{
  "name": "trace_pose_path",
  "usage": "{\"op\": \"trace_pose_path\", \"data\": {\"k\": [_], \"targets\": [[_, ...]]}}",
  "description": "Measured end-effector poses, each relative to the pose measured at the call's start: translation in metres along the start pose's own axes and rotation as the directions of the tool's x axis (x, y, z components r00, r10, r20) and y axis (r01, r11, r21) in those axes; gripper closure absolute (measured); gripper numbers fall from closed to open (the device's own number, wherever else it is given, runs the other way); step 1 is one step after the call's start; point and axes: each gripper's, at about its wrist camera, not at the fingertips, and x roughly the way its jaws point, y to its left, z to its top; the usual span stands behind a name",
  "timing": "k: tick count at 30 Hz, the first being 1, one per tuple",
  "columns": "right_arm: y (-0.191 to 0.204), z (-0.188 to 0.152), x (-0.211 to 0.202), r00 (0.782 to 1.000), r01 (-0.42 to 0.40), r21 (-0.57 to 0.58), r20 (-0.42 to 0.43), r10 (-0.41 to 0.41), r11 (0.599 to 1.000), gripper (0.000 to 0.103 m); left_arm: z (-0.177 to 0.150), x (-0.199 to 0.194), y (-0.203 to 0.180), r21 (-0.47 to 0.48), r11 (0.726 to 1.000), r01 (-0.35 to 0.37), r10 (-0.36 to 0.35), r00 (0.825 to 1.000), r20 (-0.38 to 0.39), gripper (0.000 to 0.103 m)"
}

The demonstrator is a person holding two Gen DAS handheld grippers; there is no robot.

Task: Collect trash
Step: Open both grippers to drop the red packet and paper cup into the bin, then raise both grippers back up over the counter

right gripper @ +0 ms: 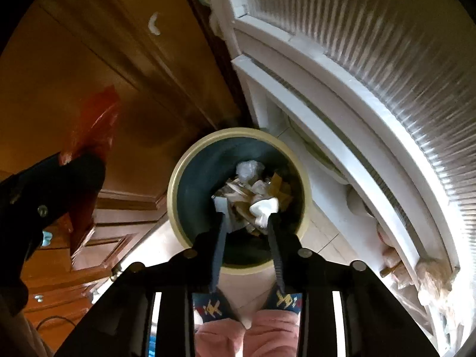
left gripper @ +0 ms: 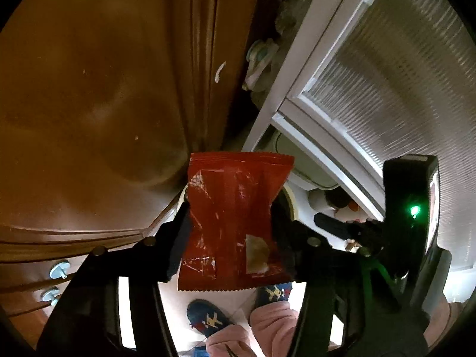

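While left gripper [left gripper: 230, 223] is clamping red wrapper [left gripper: 235, 217] upright, right gripper [right gripper: 245, 223], parted & empty, is hovering directly over bin [right gripper: 178, 184]; left sits off to bin's side.

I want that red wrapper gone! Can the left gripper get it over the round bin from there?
Probably yes. The left gripper is shut on the red plastic wrapper, and the round cream-rimmed bin stands open-topped nearby on the floor; the open right gripper hovers above it and may crowd it.
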Motion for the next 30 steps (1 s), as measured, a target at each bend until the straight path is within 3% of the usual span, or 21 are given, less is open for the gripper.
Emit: {"op": "trace_pose_path", "data": {"k": [5,15,20,25,30], "targets": [[-0.011,0.003,-0.009,1.0,0.009,0.016,-0.003,-0.009,1.0,0.072,-0.001,0.0,0.003,-0.013,1.0,0.003,-0.003,1.0,-0.023,0.029],[-0.011,-0.006,-0.052,1.0,0.023,0.028,0.014,-0.023,0.999,0.071,-0.005,-0.025,0.006,-0.011,1.0,-0.002,0.001,1.0,-0.026,0.02],[-0.008,-0.01,-0.067,0.999,0.03,0.032,0.027,-0.031,0.999,0.071,-0.005,-0.039,0.008,-0.012,1.0,-0.011,0.01,1.0,-0.017,0.02],[0.002,-0.014,-0.055,0.999,0.029,0.032,0.032,-0.03,0.999,0.071,-0.005,-0.059,0.006,-0.008,1.0,-0.01,0.01,1.0,-0.011,0.02],[0.012,-0.016,-0.085,0.999,0.025,0.027,0.037,-0.026,0.999,0.071,-0.002,-0.092,0.001,-0.006,1.0,-0.009,0.009,1.0,-0.005,0.02]]}}
